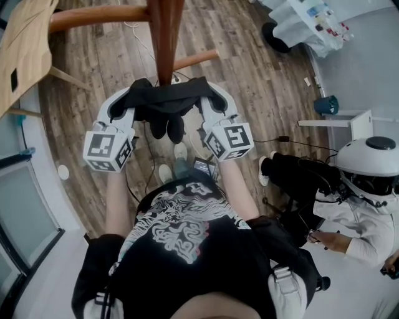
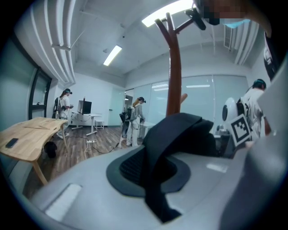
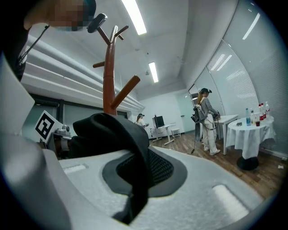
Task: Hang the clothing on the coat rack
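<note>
A black garment is stretched between my two grippers at chest height, just in front of the brown coat rack pole. My left gripper is shut on the garment's left end, and the dark fabric is draped across its pad. My right gripper is shut on the right end, where a fold of the fabric runs over its pad. The rack's trunk and upper pegs rise right behind the cloth in the left gripper view and the right gripper view.
The rack's wooden legs spread over the plank floor. A light wooden table stands at the left. A seated person in a white helmet is at the right, near a white-clothed table. Other people stand farther off.
</note>
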The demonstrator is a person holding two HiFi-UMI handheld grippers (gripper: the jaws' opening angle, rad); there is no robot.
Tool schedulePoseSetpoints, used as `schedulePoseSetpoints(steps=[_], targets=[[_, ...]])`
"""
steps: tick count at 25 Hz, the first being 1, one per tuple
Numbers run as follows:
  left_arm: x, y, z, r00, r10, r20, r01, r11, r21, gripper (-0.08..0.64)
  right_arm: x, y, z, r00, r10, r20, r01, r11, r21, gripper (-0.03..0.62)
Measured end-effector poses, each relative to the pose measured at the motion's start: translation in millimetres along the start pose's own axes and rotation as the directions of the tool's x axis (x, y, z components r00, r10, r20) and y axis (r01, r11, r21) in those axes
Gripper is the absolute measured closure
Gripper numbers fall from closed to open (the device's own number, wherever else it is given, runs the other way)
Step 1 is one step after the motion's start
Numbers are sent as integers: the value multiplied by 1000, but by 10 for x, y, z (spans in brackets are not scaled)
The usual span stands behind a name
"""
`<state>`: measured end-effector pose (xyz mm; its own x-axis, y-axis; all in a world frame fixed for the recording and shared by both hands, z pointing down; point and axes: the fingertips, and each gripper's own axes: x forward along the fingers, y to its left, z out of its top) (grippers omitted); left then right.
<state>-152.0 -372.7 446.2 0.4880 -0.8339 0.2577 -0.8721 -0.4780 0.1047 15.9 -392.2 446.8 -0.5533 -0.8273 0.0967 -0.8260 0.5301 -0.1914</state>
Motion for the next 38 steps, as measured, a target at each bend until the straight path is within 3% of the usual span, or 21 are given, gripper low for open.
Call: schedulePoseSetpoints(steps=[11, 22, 26, 32, 38], targets=[[47, -59, -278, 999, -22, -48, 21, 1000, -17, 552, 29, 155, -352, 995, 32, -96, -38, 997, -61, 578], [-29, -115, -415, 998, 0, -67, 0, 1000, 8, 552, 13, 269, -592, 981, 66, -182, -78, 995, -60, 577], [-3, -145, -478, 995, -22, -101, 22, 1000, -5, 549, 13, 302, -624, 976, 75, -204, -90, 994, -64, 572], [13, -284, -618, 986, -52, -158, 54, 999, 7, 548, -75, 301, -714, 969, 89, -232, -103, 993, -49, 511], [18, -363, -700, 978, -47, -203, 49, 999, 9, 541, -180, 263, -755, 965, 86, -248, -100, 994, -42, 505]])
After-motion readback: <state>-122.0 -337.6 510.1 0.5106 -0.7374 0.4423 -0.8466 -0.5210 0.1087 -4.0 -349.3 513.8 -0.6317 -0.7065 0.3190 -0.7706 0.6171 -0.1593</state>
